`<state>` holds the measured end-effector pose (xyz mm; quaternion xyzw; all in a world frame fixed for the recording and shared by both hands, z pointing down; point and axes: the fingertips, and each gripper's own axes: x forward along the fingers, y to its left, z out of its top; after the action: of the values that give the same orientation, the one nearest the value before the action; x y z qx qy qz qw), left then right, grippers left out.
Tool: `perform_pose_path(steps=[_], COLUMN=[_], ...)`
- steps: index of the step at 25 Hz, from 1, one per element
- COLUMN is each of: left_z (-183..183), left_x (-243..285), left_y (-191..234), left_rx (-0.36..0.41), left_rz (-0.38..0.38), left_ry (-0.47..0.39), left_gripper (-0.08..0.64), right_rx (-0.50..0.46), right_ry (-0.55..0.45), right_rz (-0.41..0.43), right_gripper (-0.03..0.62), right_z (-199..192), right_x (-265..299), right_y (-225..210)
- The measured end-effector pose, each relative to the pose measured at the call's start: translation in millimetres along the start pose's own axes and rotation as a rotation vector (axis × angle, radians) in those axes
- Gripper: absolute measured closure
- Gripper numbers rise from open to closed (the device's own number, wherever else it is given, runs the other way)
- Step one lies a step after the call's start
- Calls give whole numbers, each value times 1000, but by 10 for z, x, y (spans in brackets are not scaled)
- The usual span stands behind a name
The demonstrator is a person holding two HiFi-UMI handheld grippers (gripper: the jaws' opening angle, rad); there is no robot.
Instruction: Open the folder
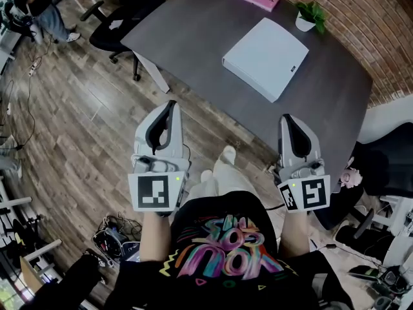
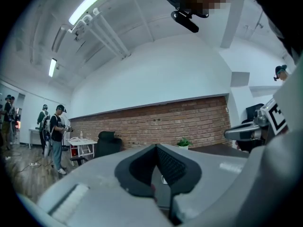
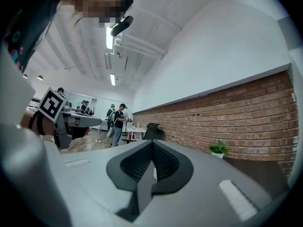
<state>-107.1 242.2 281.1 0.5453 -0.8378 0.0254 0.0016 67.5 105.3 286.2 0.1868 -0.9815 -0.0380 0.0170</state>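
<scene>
Closed and empty, left tongs (image 1: pixel 170 106) and right tongs (image 1: pixel 286 119) sit at lower frame. Upper centre, the white folder (image 1: pixel 266 57) looks light and stiff; take its cover edge.

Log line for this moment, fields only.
phase: pre-contact | left gripper: shut, empty | right gripper: shut, empty | white flat folder: closed, untouched on dark grey table

Black shirt (image 1: pixel 193 215), rainbow lettering (image 1: pixel 226 247), cream trousers (image 1: pixel 216 179)
</scene>
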Motion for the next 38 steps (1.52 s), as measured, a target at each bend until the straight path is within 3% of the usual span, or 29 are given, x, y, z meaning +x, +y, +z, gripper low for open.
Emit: perform_pose_path(steps=[8, 15, 27, 38], left_z=[-121, -142, -18, 62], left_x=[358, 1187, 2927, 3542], left_y=[52, 55, -509, -1287], left_rx=[4, 29, 72, 114], left_rz=[-11, -60, -290, -508], left_ry=[14, 23, 34, 24], left_gripper=[558, 558, 558, 558], right_rx=[9, 32, 51, 85], right_ry=[19, 19, 44, 64], right_rz=[-12, -53, -230, -403], right_gripper=[592, 592, 592, 593], right_z=[-165, -279, -324, -419], right_x=[288, 785, 1424, 1205], right_y=[-187, -674, -1935, -2594])
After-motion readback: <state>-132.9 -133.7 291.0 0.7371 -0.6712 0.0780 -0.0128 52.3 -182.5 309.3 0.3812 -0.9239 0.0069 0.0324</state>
